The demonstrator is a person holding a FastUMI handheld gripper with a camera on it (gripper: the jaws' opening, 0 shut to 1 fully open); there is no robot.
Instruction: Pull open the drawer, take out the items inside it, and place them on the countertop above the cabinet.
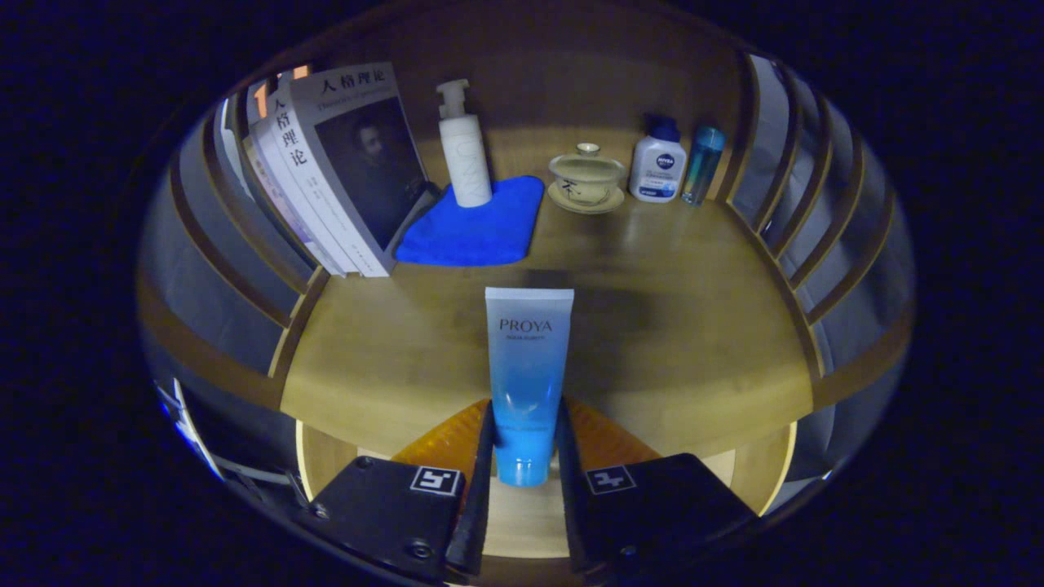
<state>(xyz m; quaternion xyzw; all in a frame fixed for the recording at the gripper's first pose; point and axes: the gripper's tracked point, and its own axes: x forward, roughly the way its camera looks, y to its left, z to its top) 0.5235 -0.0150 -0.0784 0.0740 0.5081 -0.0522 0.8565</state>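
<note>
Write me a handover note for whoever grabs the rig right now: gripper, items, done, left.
Gripper: shut on the blue tube, both fingers pressing its lower end; the tube points ahead over the countertop.
On the countertop beyond: books leaning at the left, white pump bottle on a blue cloth, lidded tea bowl, small white bottle, slim blue bottle.
Done: tube is picked up and carried to the counter.
Left: set the tube down, release. Whether more remains in the drawer cannot be told from here; check it.
</note>
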